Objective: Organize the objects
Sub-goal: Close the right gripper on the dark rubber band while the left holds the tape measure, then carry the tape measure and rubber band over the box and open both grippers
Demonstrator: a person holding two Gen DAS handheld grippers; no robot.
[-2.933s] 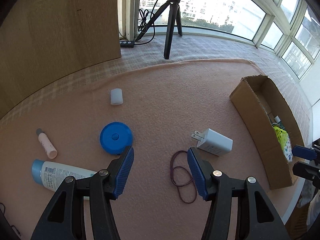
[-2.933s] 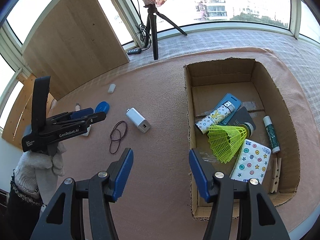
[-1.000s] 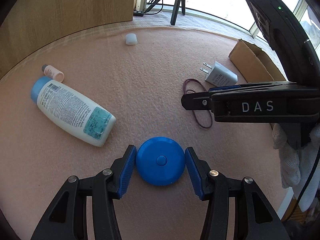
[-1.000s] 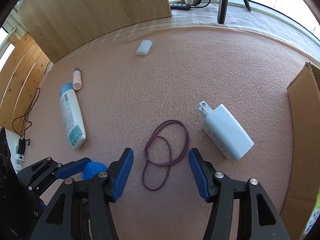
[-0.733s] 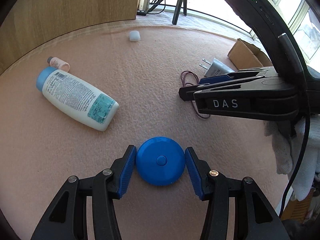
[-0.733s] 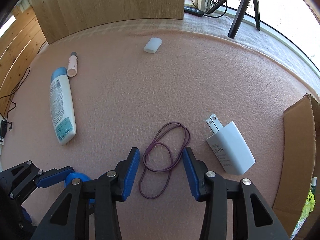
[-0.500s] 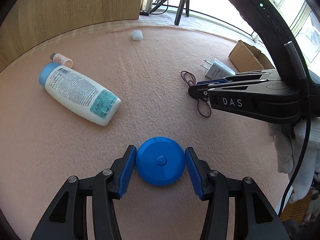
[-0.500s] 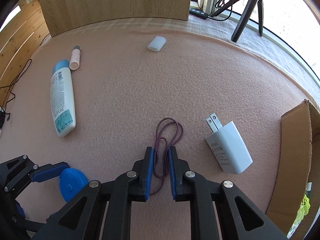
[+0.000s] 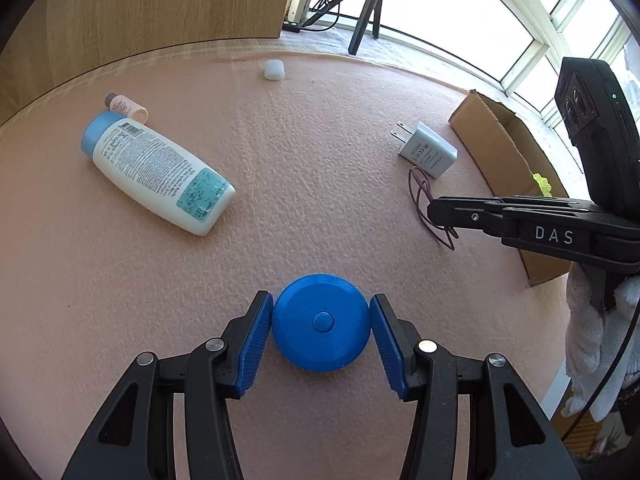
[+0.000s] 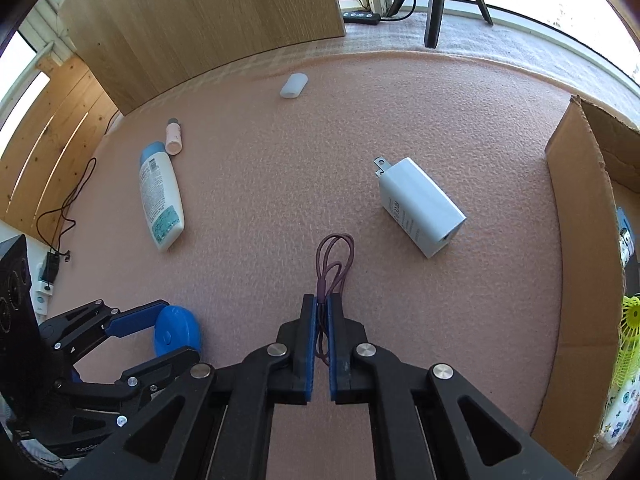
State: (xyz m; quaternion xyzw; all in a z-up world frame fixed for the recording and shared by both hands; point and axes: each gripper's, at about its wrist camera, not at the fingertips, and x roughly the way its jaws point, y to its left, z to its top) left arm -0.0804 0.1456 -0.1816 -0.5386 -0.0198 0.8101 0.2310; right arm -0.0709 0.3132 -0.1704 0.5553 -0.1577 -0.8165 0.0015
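Note:
My left gripper is shut on a round blue disc, one pad on each side of it, just above the pink mat. The same gripper and disc appear at the lower left of the right wrist view. My right gripper is shut on a thin purple band, whose loops stick out past the pads. In the left wrist view the right gripper comes in from the right with the band hanging from its tip.
On the mat lie a white charger, a white lotion bottle, a small pink bottle and a white cap. An open cardboard box holding several items stands at the right. A tripod and a wooden panel stand behind.
The right jaws closed on the purple band, pinching its loops together, and the gripper moved right with it. The left gripper kept its hold on the blue disc.

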